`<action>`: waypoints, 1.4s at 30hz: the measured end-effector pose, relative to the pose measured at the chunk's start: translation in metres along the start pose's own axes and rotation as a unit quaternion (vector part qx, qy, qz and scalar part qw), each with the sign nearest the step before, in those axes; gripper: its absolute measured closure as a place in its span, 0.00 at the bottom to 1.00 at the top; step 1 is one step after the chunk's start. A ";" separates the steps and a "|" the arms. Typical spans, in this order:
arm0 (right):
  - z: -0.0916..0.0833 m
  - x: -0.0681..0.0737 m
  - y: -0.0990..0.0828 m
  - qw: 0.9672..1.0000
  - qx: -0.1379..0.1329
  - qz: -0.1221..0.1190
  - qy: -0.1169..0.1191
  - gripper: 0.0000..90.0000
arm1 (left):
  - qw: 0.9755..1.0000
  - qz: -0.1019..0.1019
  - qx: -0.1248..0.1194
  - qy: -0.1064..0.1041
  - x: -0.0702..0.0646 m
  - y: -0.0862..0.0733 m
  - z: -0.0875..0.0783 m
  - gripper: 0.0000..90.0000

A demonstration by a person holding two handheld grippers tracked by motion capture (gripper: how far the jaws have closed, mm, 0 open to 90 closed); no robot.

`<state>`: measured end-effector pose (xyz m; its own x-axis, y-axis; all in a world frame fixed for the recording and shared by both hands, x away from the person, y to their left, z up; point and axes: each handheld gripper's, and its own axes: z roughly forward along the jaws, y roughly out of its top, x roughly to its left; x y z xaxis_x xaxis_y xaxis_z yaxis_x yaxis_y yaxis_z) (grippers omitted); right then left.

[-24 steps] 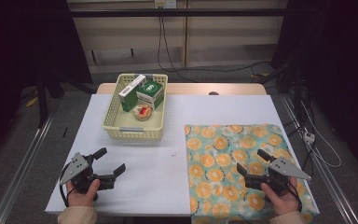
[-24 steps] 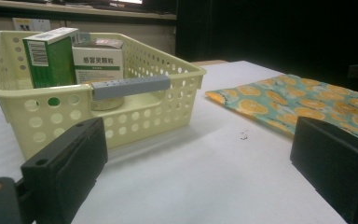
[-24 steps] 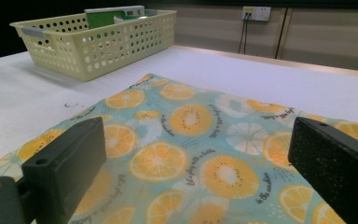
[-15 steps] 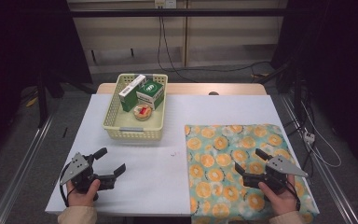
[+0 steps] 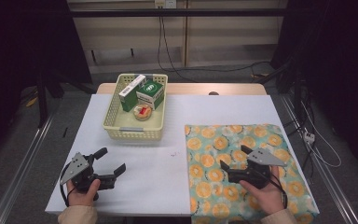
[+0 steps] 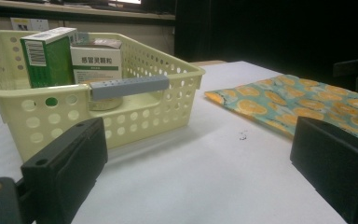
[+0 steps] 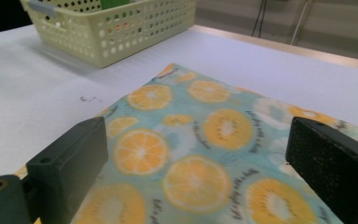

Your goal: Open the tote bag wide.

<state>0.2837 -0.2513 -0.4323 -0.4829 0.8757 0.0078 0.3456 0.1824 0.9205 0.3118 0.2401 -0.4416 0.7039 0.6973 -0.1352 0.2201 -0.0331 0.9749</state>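
High view: left gripper [image 5: 113,163] rests open and empty on the white table [image 5: 177,140]; right gripper [image 5: 234,160] hovers open over the orange-print cloth [image 5: 223,140]. Right gripper view: jaws straddle nothing. Best lower onto a cloth edge, pinching fabric alone.

White box [image 6: 96,63] in the basket [image 6: 177,100] reads "感冒灵颗粒".

A wooden table [image 5: 235,88] carries a white sheet [image 5: 168,154] over most of its top. On the sheet stands a pale yellow perforated basket [image 5: 133,133] toward the far left, and an orange-slice patterned cloth [image 5: 214,140] lies flat at the right.
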 end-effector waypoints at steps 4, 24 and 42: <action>0.015 0.017 0.004 0.999 0.025 -0.019 0.027 0.07 | 1.000 0.002 -0.001 -0.001 -0.001 0.000 0.000 0.04; 0.061 0.088 0.002 0.973 0.165 -0.058 0.153 0.41 | 1.000 0.008 0.005 -0.005 0.000 -0.001 0.000 0.04; 0.061 0.085 -0.001 0.972 0.182 -0.069 0.134 0.93 | 1.000 0.009 0.003 -0.004 -0.001 0.000 0.000 0.04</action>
<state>0.2910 -0.1498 -0.4565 -0.7204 0.6924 0.0401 0.5003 0.4789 0.7214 0.3109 0.2393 -0.4412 0.7135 0.6906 -0.1183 0.2112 -0.0511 0.9761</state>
